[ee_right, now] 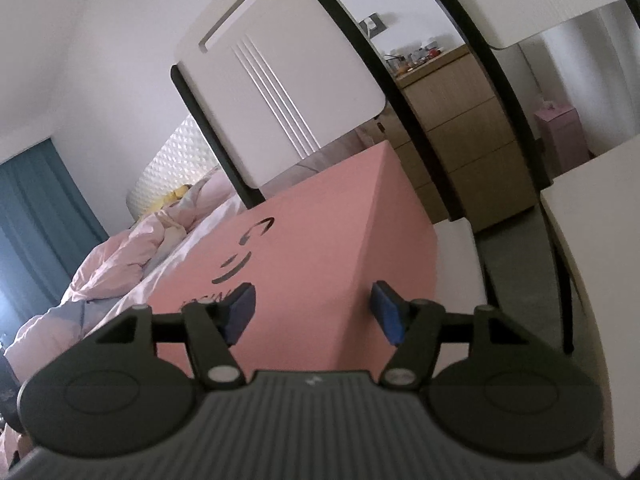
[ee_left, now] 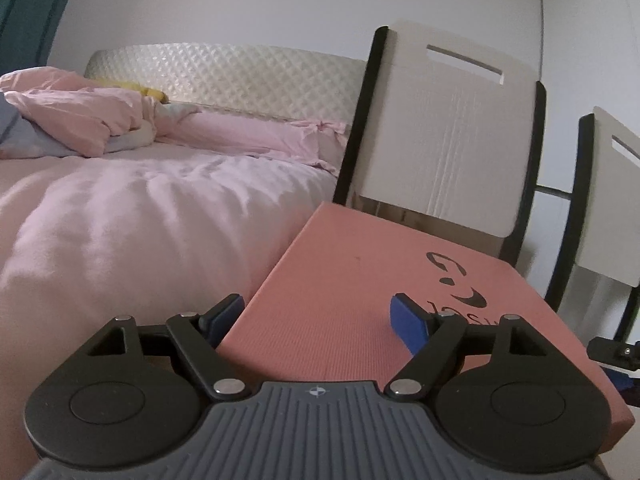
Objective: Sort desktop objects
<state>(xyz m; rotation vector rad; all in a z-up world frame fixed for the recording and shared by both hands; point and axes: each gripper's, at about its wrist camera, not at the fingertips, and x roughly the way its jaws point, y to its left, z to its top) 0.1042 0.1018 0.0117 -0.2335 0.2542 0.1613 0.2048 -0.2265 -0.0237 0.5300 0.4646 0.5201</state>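
A large pink box [ee_left: 360, 288] with a black logo on its lid fills the lower right of the left wrist view. My left gripper [ee_left: 320, 318] is open, its blue-padded jaws spread over the box's near left corner; whether they touch it I cannot tell. In the right wrist view the same pink box [ee_right: 320, 248] appears tilted. My right gripper [ee_right: 314, 308] is open, its jaws straddling the box's near right edge. A part of the right gripper [ee_left: 616, 354] shows at the left wrist view's right edge.
A bed with pink bedding [ee_left: 140, 208] lies to the left of the box. Two white chairs with black frames [ee_left: 452, 132] [ee_right: 280, 68] stand behind it. A wooden dresser [ee_right: 460, 128] with small items on top stands at the back right.
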